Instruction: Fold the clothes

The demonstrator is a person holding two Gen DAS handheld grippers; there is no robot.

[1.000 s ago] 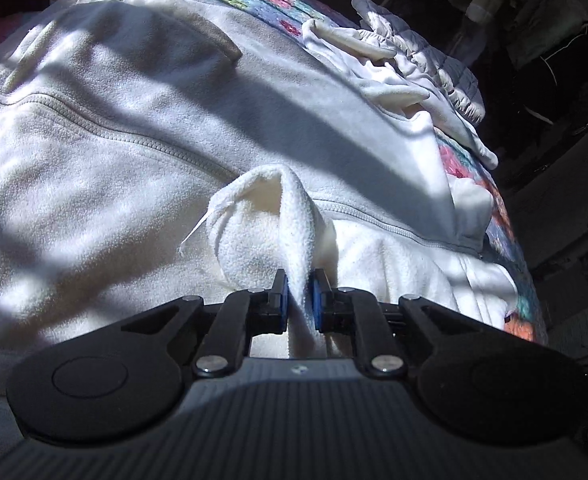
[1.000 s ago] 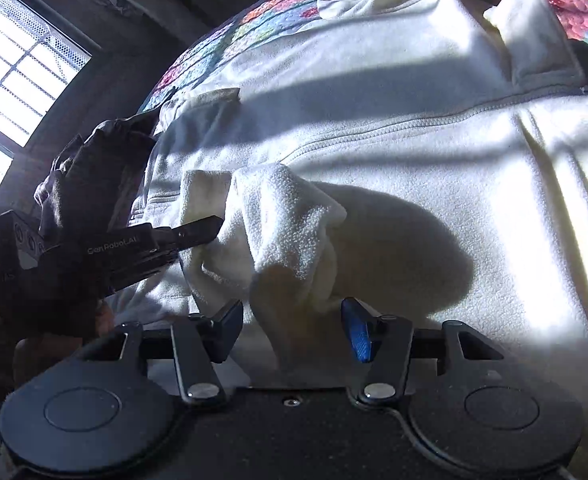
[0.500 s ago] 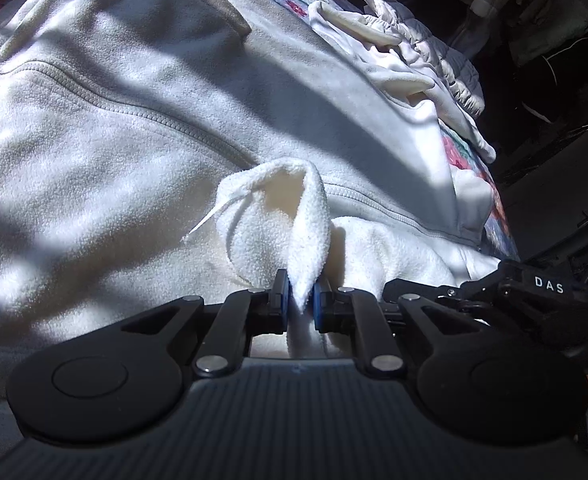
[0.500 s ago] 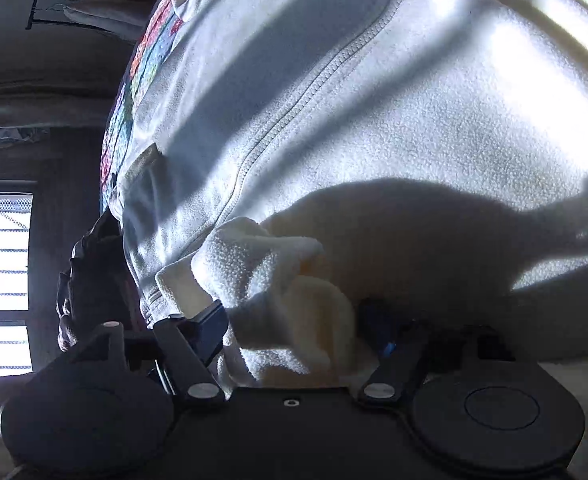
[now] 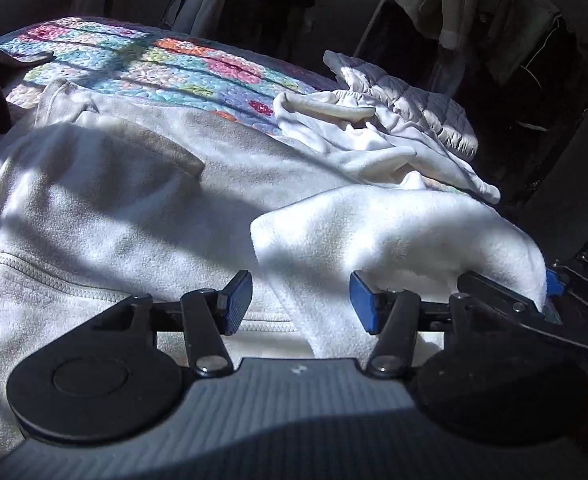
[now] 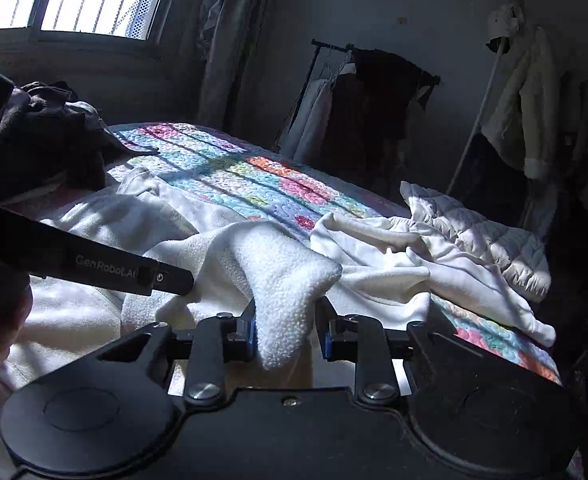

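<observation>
A cream fleece jacket [image 5: 113,208] with a zip lies spread over the bed. One fold of it [image 5: 394,224] is pulled up toward the right. My left gripper [image 5: 300,304] has its jaws opening; an edge of that fold hangs loosely between them and neither pad presses on it. In the right wrist view my right gripper [image 6: 287,338] has its jaws closing on the raised fleece fold [image 6: 289,280] and holds it up. One finger [image 6: 133,272] of the left gripper reaches in from the left beside the fold.
A colourful quilt [image 5: 153,64] covers the bed. A heap of white garments [image 5: 354,140] and a white padded jacket [image 6: 486,236] lie at the far right. Dark clothing [image 6: 45,132] sits at the left. A clothes rack [image 6: 374,92] and a hung coat [image 6: 526,92] stand behind the bed.
The left gripper let go of the fleece fold and drew back. The right gripper rolled upright, closed on the fold and lifted it.
</observation>
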